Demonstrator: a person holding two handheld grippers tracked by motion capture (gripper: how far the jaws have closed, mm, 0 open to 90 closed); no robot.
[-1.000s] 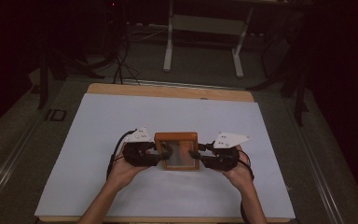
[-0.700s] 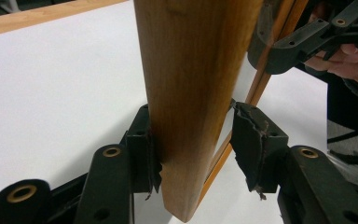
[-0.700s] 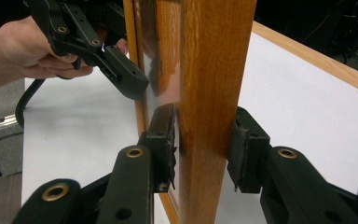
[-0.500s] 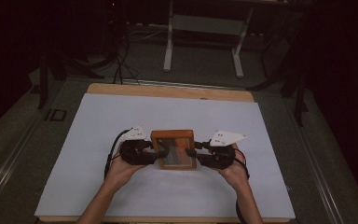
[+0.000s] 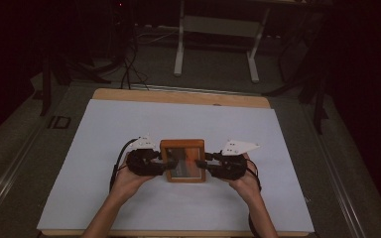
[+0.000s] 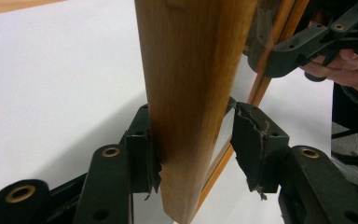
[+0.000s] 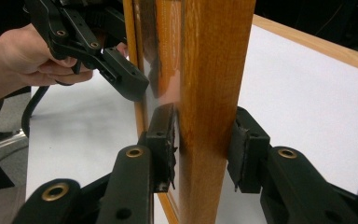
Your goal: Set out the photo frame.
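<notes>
Wooden frame (image 5: 182,160) held at both sides
Left gripper (image 6: 193,154) stands loose on one side, right gripper (image 7: 205,149) clamps; frame could pivot and drop.

I am seeing the frame (image 5: 182,159) sitting near the middle of the table (image 5: 104,129), with my left gripper (image 5: 164,166) at its left edge and my right gripper (image 5: 202,164) at its right edge.

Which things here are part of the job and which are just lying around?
In the job:
- wooden frame
- left hand-held gripper, jaws astride the frame's left edge
- right hand-held gripper, clamped on its right edge

Lying about:
- white sheet on the table
- metal stand behind the table
- floor cables
</notes>
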